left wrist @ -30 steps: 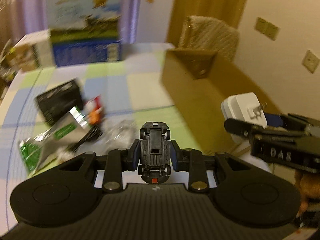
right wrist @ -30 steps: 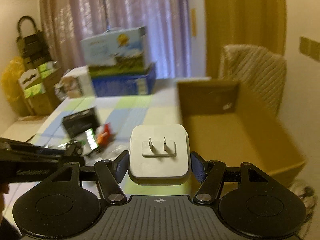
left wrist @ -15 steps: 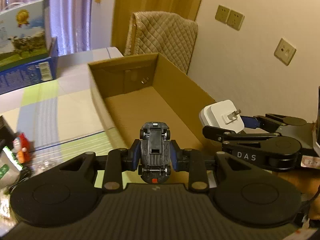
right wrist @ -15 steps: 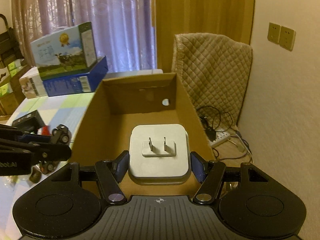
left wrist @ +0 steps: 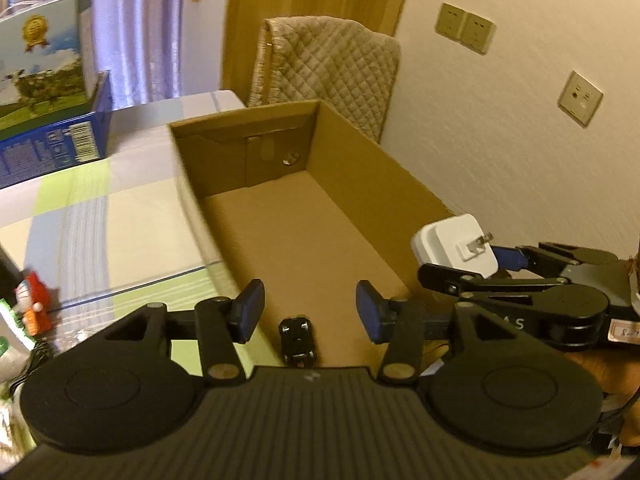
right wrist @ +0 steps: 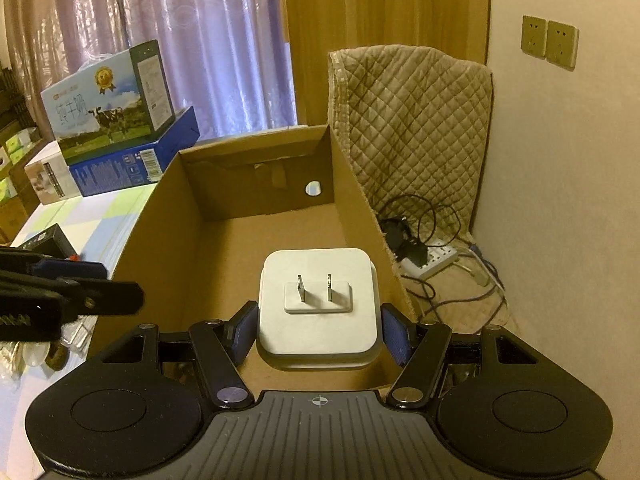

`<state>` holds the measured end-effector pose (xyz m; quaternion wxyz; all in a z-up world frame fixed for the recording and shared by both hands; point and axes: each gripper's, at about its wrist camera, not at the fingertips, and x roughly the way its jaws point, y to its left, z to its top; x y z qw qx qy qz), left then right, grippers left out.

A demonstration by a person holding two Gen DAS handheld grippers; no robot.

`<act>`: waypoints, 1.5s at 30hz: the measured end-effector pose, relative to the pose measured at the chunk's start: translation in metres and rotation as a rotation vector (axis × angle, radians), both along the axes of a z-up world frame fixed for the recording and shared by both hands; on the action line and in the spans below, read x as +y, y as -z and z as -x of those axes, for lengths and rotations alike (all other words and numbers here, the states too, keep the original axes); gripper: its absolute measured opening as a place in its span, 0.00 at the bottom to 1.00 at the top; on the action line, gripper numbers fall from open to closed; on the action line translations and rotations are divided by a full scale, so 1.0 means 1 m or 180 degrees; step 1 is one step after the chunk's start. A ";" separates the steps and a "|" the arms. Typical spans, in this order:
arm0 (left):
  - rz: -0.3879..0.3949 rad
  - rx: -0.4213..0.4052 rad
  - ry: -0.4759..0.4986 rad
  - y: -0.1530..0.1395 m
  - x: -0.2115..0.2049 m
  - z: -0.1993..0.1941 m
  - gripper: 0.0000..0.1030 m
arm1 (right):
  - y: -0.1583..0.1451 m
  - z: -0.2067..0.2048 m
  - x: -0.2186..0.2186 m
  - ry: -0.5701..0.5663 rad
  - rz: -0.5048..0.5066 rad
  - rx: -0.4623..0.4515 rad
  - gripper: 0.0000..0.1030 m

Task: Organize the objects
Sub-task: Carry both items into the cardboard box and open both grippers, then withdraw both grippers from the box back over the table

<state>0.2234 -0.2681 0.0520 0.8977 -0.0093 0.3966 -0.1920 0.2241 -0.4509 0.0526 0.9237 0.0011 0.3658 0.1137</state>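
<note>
Left claw (left wrist: 310,308) spread | toy car (left wrist: 298,336) lengthwise in box (left wrist: 360,176), probably upside-down

Right gripper (right wrist: 318,330) clamps square white two-prong plug adapter (right wrist: 318,304) above open brown cardboard box (right wrist: 248,248); left gripper (right wrist: 72,294) alongside.

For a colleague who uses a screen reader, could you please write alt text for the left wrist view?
The left gripper, jaws wide open, hangs over a cardboard box with a small black toy car lying on the box floor below. At right, the right gripper holds a white plug adapter.
</note>
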 end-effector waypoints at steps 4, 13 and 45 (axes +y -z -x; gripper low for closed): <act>0.0029 -0.0038 -0.0137 -0.007 0.019 0.009 0.47 | -0.001 0.001 0.005 -0.0024 -0.0042 0.0007 0.60; -0.0036 -0.0069 -0.0340 -0.012 0.053 0.027 0.56 | 0.001 -0.002 0.015 -0.0059 -0.0264 -0.0049 0.61; -0.0278 -0.0076 -0.1427 -0.017 0.245 0.188 0.90 | -0.037 0.138 0.163 -0.0780 -0.0557 -0.0134 0.62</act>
